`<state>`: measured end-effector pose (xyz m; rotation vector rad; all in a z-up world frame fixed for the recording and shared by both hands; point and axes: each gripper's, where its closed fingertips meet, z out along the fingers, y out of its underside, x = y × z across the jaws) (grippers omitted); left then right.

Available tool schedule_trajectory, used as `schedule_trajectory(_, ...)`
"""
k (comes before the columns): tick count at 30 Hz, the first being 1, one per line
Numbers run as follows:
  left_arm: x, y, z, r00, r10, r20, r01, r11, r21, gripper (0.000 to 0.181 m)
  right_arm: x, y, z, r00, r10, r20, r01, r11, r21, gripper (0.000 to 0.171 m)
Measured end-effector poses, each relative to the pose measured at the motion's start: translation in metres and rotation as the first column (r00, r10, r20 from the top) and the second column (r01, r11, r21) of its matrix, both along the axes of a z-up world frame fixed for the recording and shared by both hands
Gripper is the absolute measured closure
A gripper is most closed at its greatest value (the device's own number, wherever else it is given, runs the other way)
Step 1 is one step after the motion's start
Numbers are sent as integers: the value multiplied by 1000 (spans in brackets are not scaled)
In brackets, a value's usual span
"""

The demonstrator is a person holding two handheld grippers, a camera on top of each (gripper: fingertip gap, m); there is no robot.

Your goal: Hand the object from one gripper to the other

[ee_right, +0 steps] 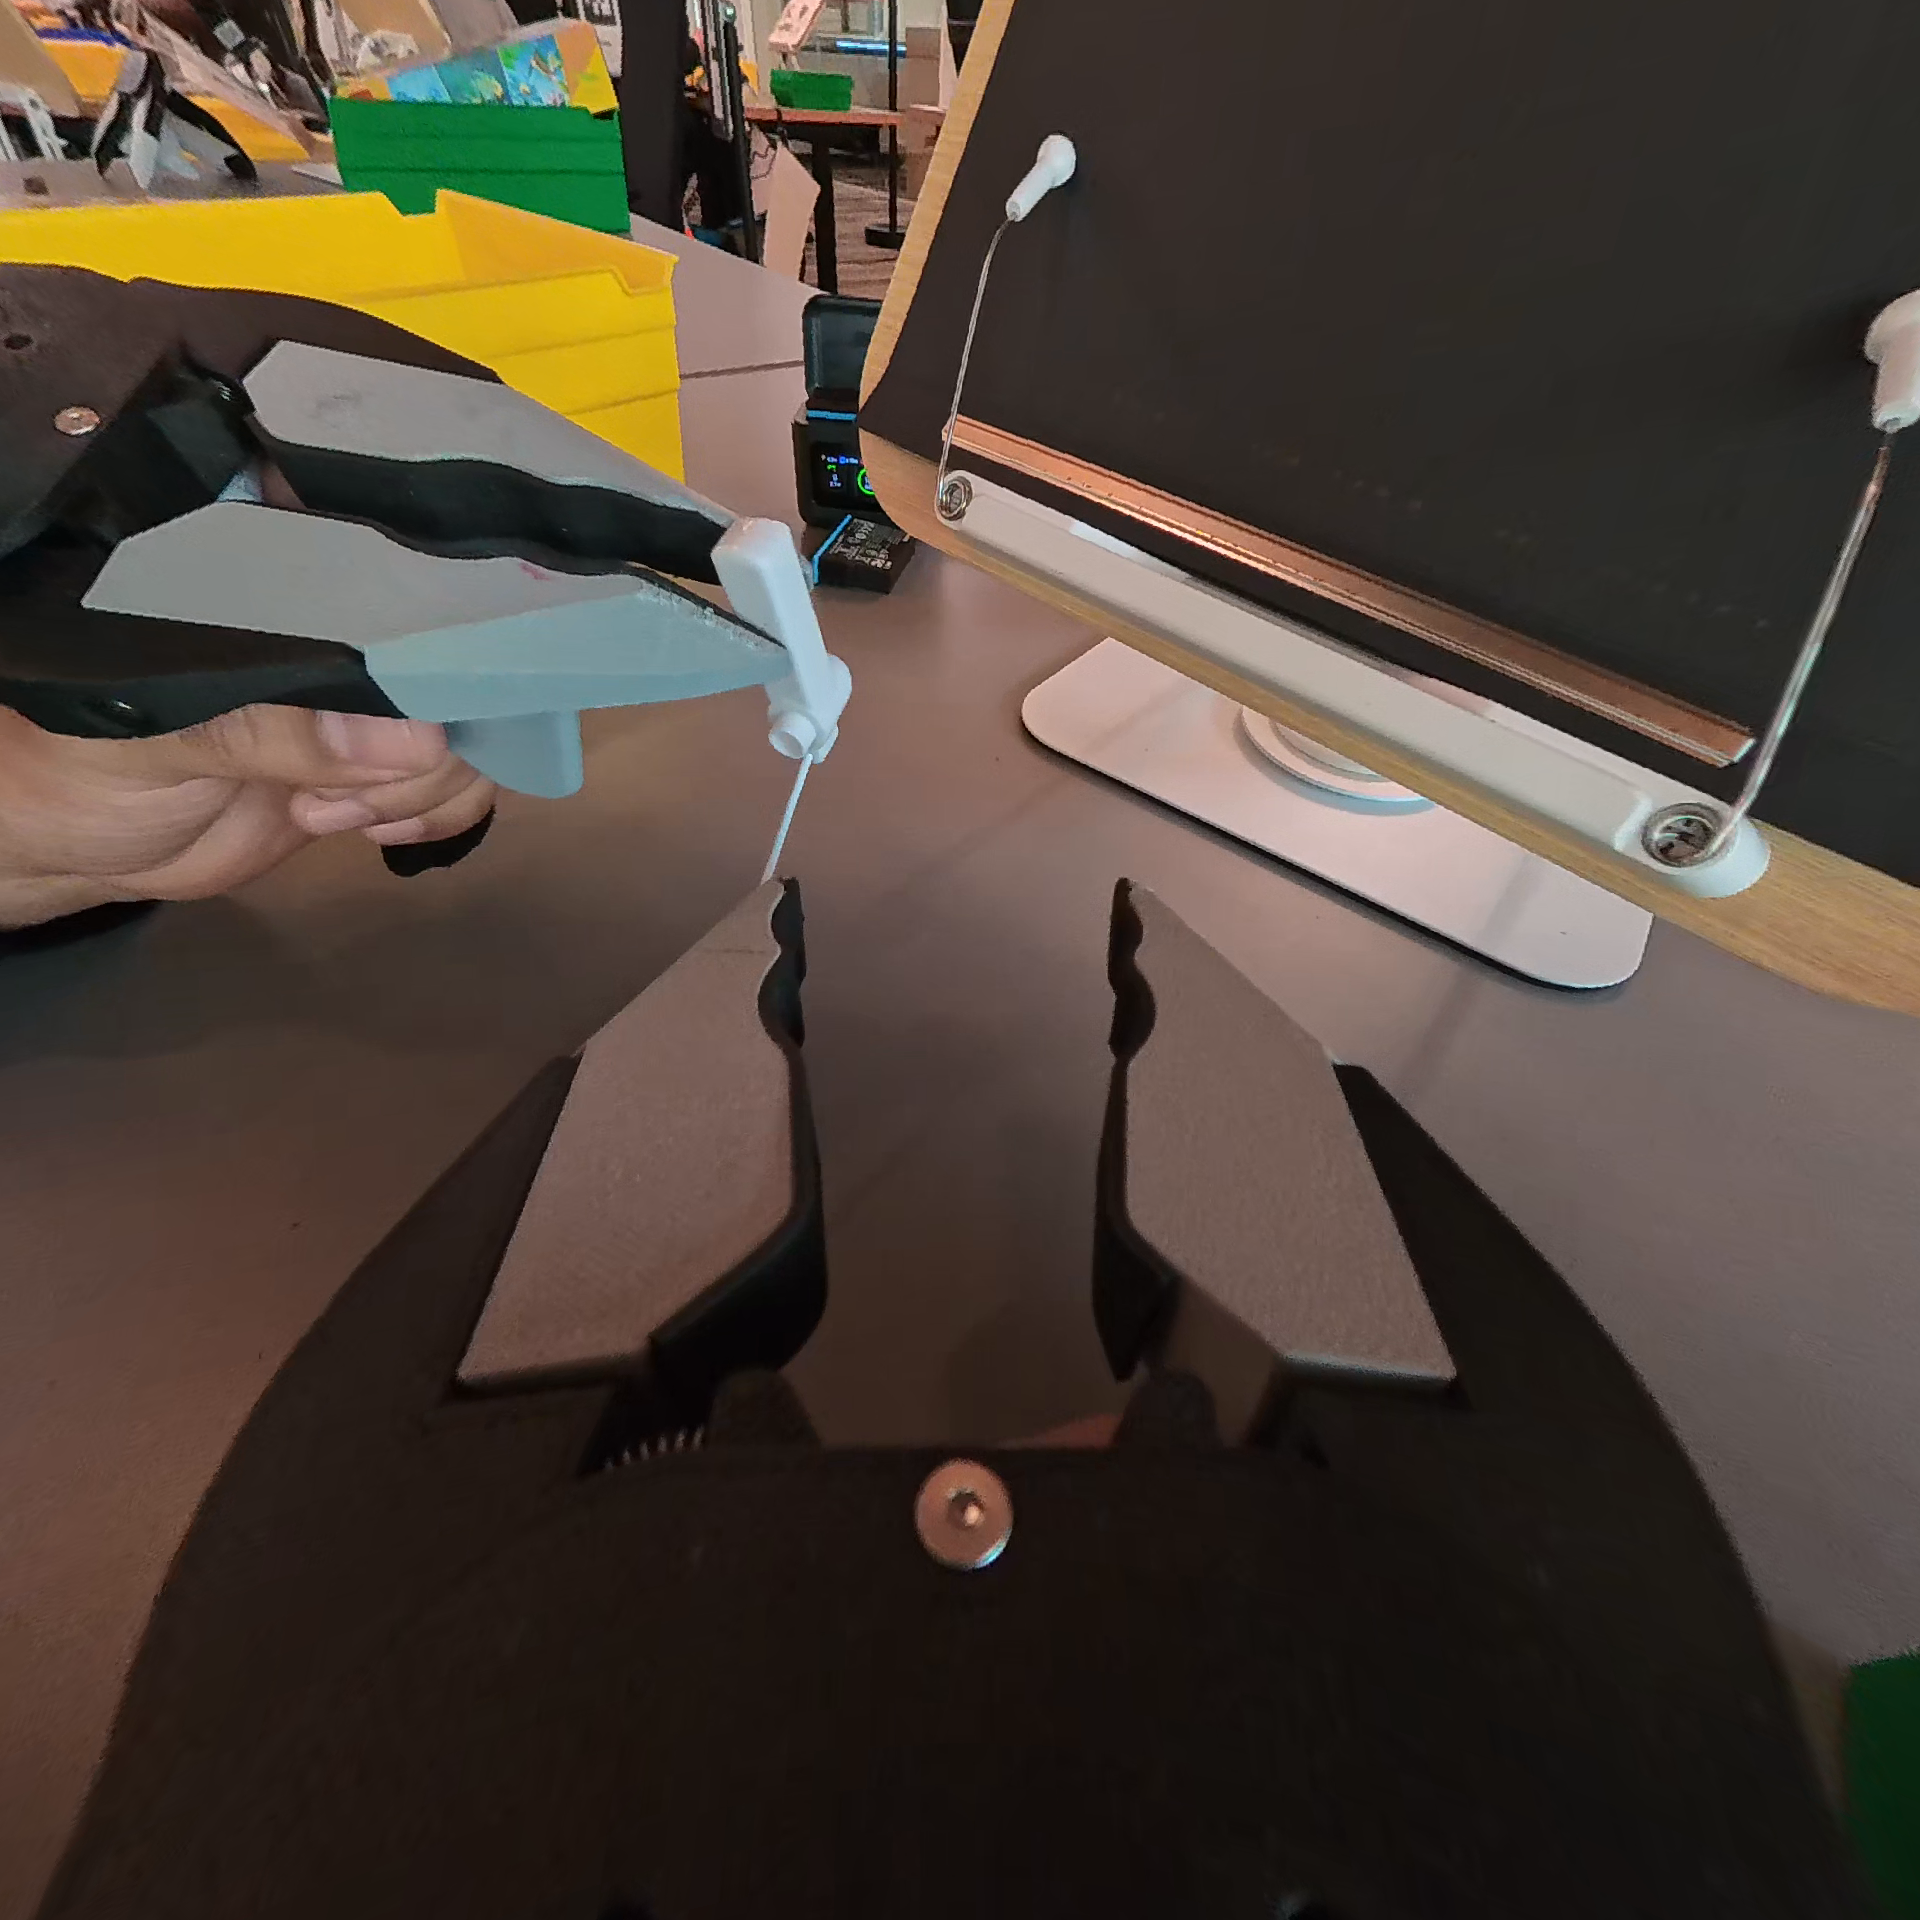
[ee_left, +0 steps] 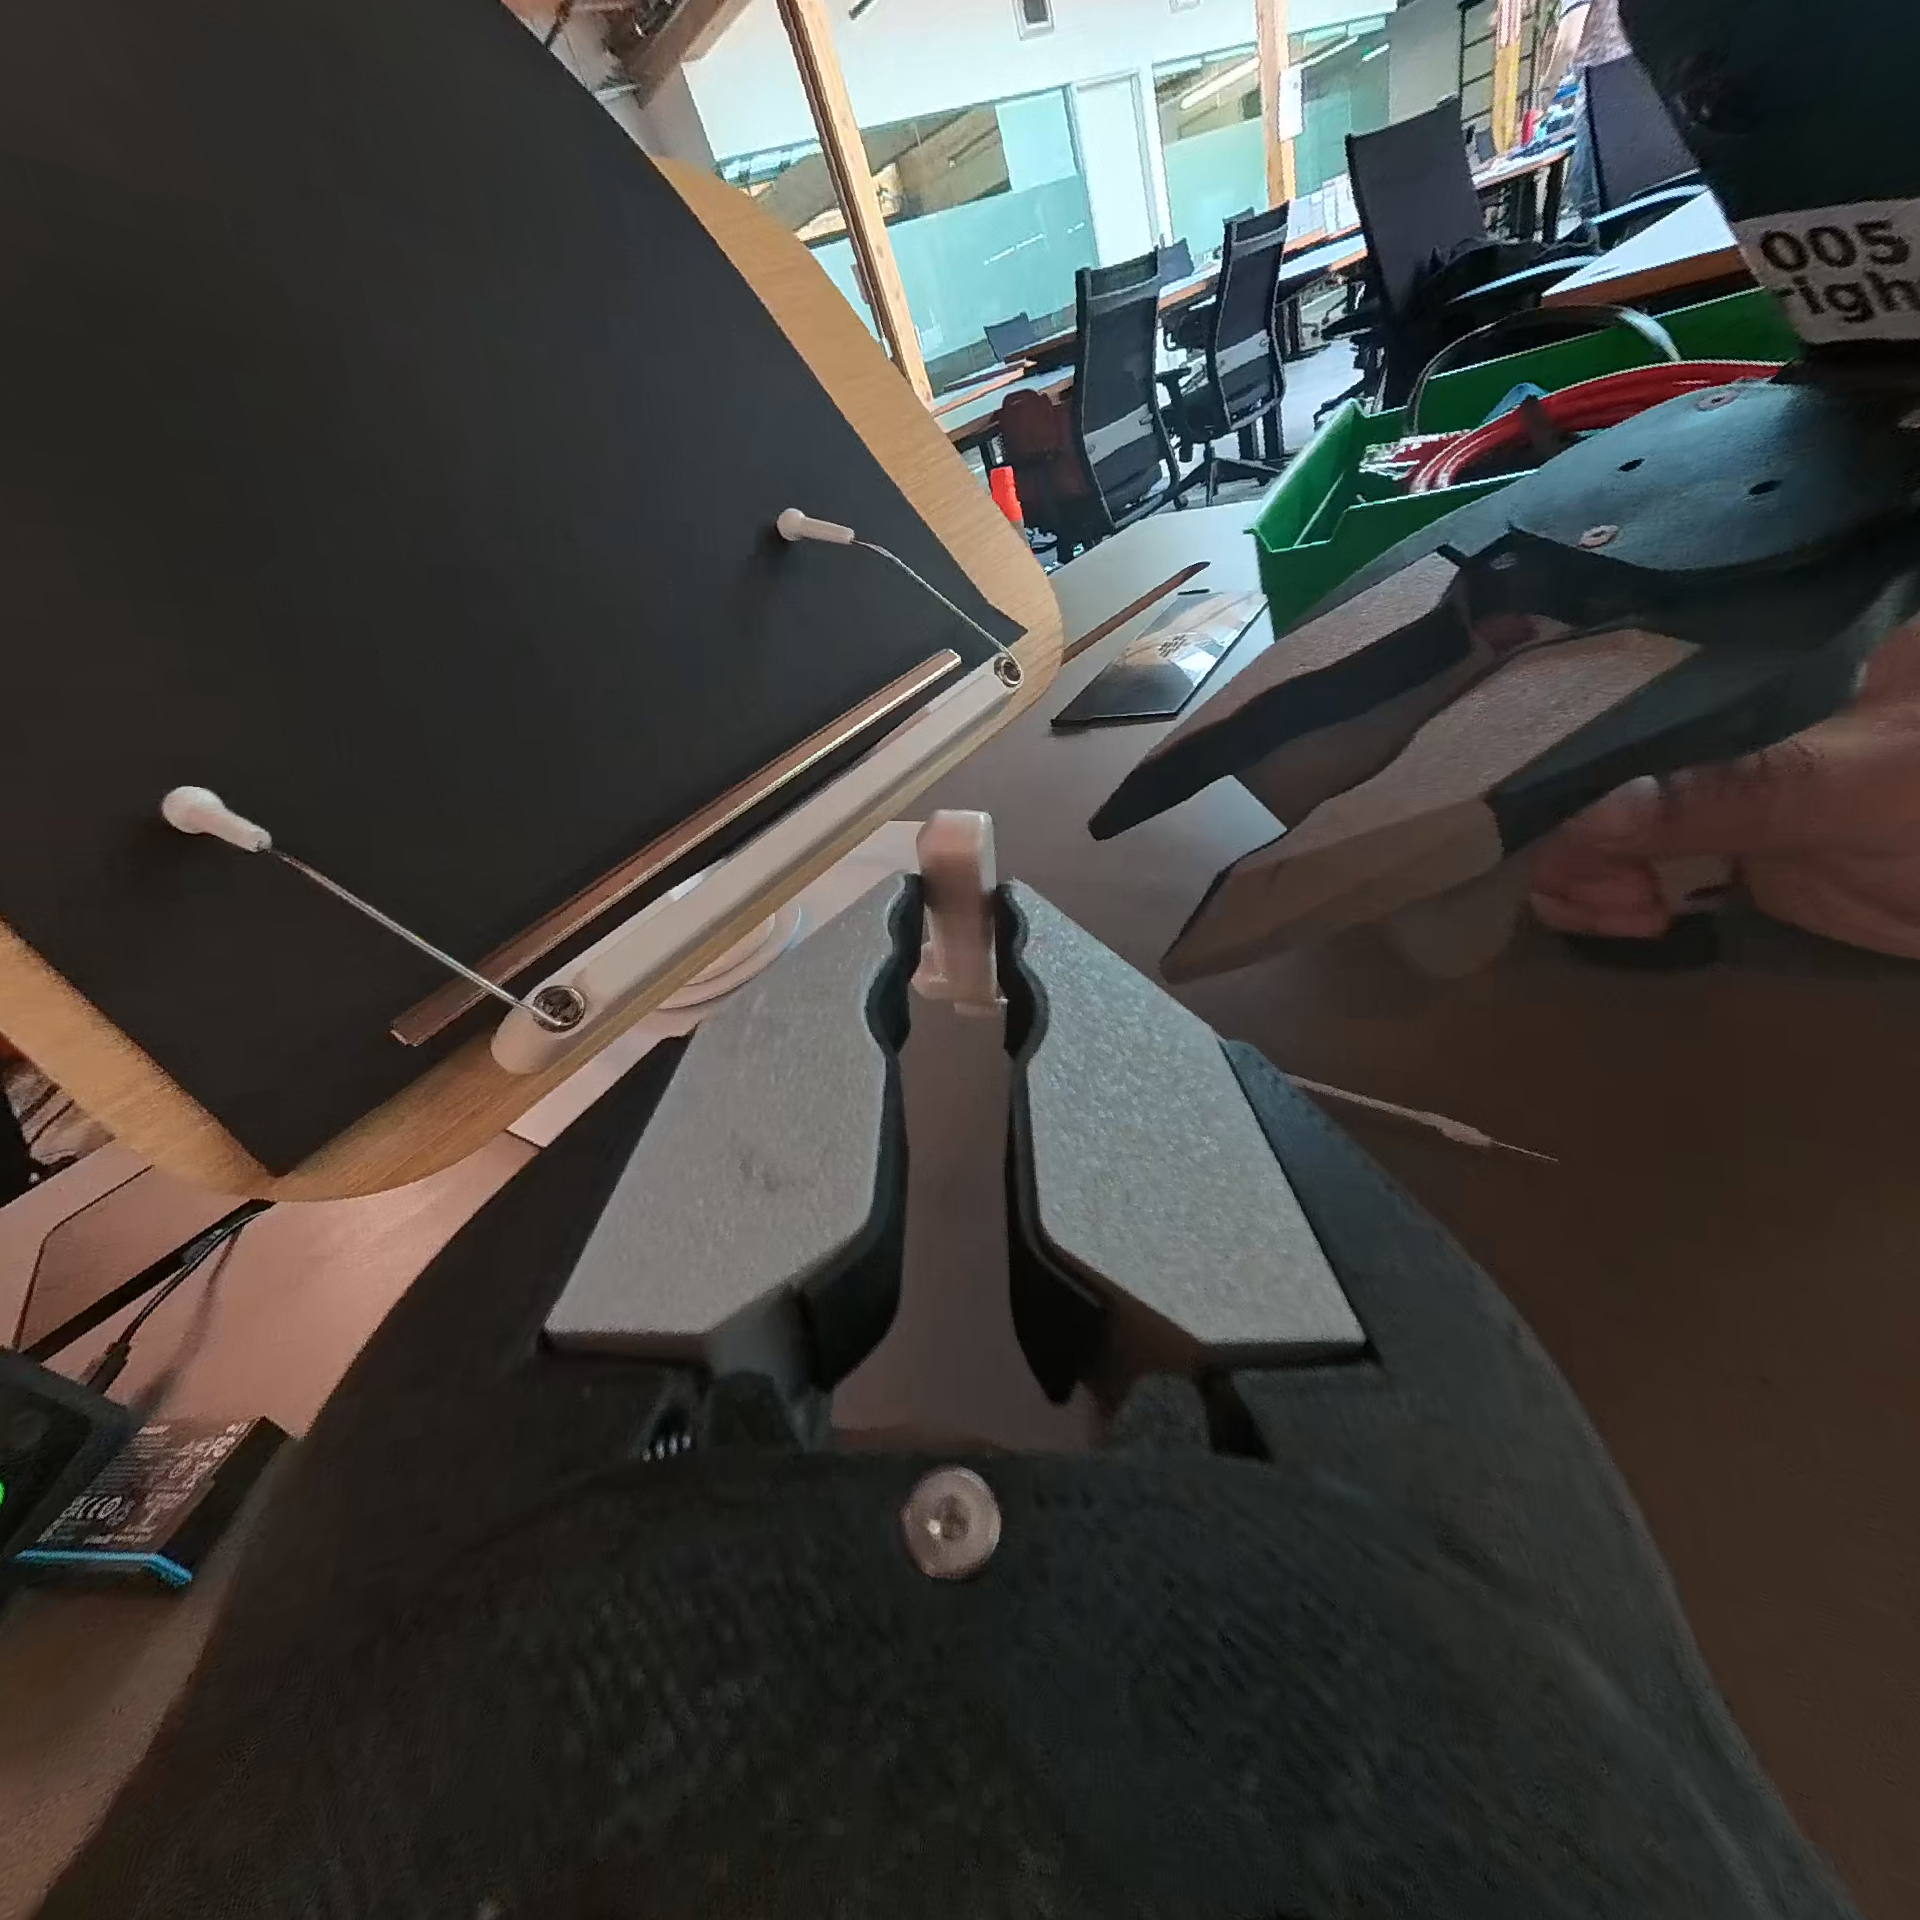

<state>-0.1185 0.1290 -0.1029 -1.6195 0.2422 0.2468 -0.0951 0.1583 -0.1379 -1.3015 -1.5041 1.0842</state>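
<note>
The left gripper [ee_right: 764,613] pinched the white object [ee_right: 781,634] at its tips above the surface [ee_right: 987,987], leaving the thin tail free, probably for the right gripper [ee_right: 951,914], whose fingers were spread nearby.

A grey-brown table [ee_right: 1039,1039] carries a book stand's white base plate [ee_right: 1351,831], a small black battery pack [ee_right: 862,561], a yellow bin [ee_right: 499,301], a green bin [ee_left: 1340,520] and a flat black card [ee_left: 1164,665].
</note>
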Motion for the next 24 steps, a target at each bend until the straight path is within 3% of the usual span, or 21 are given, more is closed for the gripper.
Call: schedule_trajectory(24, -2, 0, 0, 996, -28, 82, 27, 1000, 10, 171, -3, -5, -3, 1000, 19, 18, -20, 999, 27, 118)
